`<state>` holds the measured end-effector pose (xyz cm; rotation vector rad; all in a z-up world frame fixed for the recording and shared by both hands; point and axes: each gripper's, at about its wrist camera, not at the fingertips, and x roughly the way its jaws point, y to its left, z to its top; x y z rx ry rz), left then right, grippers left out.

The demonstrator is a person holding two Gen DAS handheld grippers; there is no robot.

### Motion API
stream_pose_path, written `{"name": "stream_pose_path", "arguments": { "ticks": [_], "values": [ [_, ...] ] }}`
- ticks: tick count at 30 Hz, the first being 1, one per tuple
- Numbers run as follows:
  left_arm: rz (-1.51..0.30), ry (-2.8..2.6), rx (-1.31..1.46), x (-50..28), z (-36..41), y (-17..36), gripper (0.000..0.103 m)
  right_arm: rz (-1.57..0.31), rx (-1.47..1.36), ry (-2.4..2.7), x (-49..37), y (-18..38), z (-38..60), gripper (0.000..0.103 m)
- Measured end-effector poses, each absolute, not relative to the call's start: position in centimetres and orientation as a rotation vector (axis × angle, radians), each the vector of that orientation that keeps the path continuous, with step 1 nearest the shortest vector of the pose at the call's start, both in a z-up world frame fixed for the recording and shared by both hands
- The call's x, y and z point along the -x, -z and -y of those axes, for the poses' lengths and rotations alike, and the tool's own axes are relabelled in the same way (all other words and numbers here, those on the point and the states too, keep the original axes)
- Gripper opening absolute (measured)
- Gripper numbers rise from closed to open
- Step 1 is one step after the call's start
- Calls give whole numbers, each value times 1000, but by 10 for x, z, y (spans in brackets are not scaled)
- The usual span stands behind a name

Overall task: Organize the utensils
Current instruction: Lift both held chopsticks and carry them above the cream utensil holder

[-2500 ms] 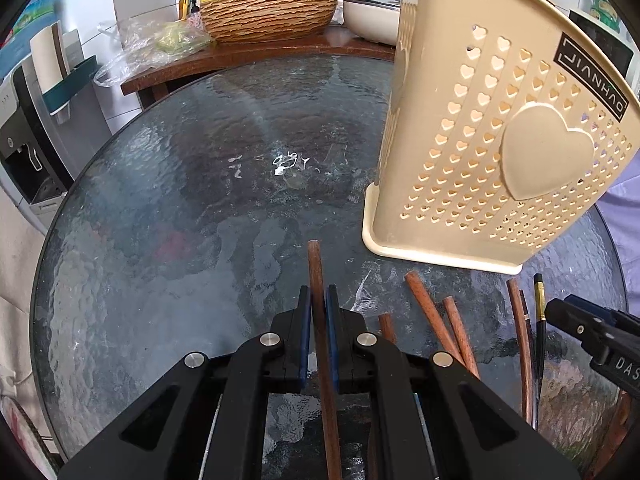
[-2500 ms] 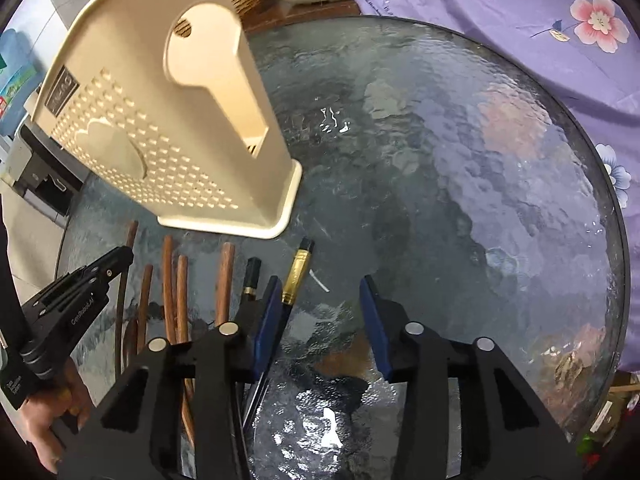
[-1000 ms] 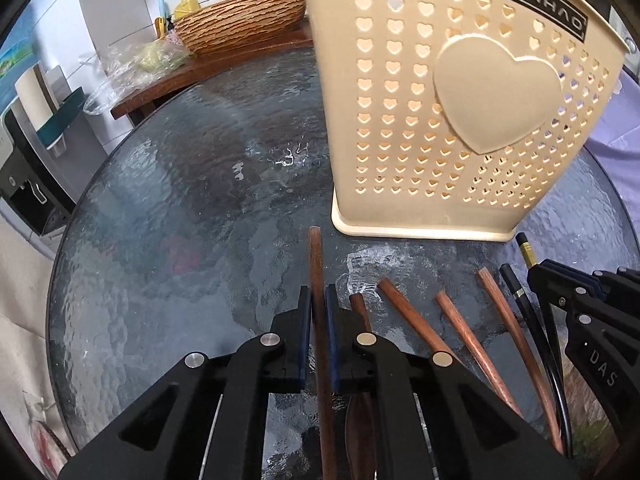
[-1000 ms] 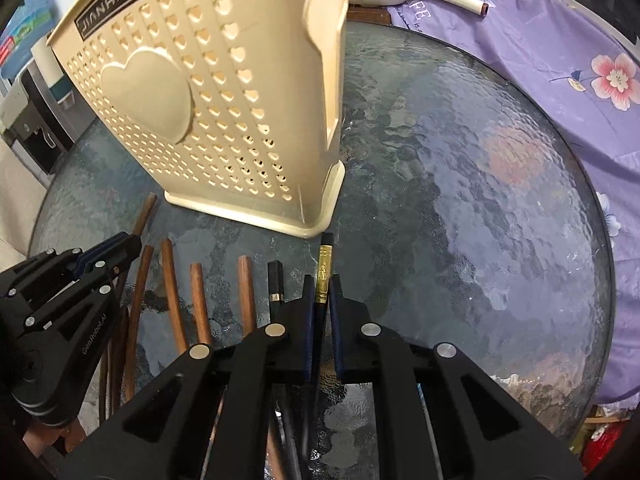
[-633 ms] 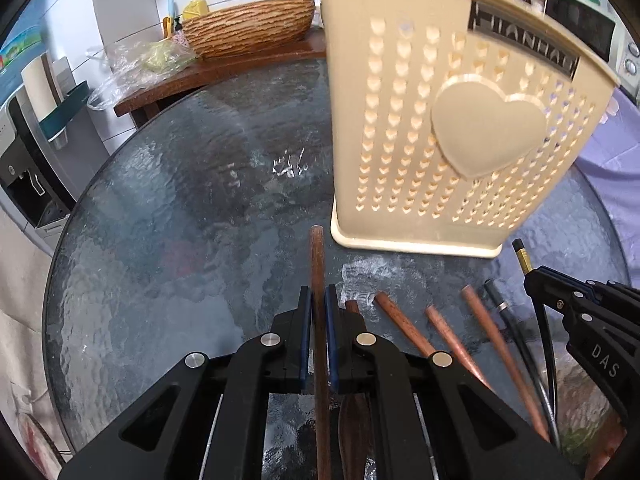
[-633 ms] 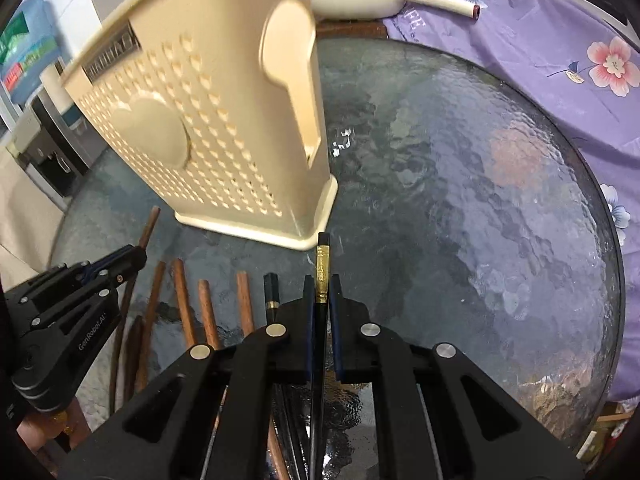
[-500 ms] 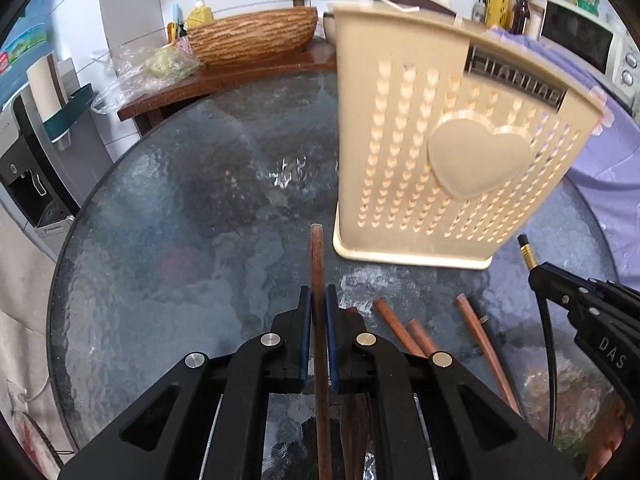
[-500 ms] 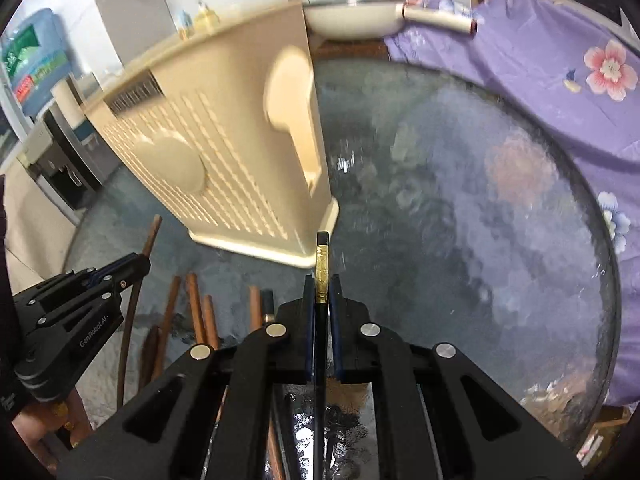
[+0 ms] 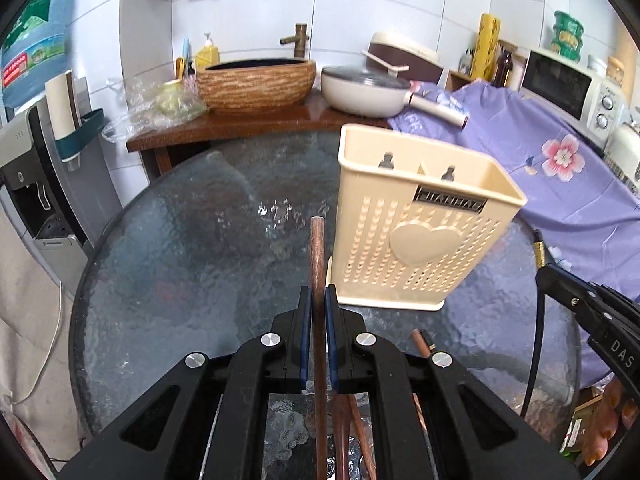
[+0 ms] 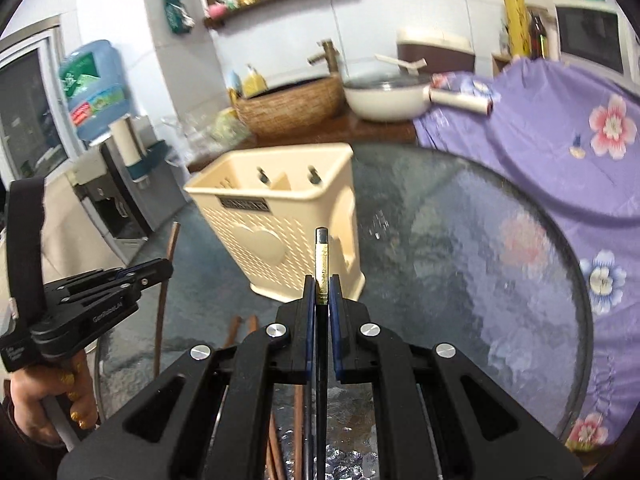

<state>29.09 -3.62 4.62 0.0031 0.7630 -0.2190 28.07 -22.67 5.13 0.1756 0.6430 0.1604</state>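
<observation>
Glass tabletop [image 9: 168, 280] is carrying the holder [image 9: 420, 240], upright. Left gripper [image 9: 319, 308] is pinching a brown chopstick [image 9: 318, 256], right gripper [image 10: 321, 300] a black chopstick [image 10: 321, 256]. Both need tipping vertical above the holder's mouth before letting go.

brown chopstick [image 9: 318, 256] raised | black gold-banded chopstick [image 10: 321, 264] raised | cream holder [image 9: 416, 232] upright, seemingly empty
</observation>
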Motion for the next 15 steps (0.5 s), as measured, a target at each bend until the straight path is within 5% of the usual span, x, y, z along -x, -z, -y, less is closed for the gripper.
{"name": "stream_pose_path", "arguments": {
  "ticks": [15],
  "values": [
    [-640, 287, 30, -263, 27, -104, 7, -524, -129, -240, -251, -115, 217, 7]
  ]
}}
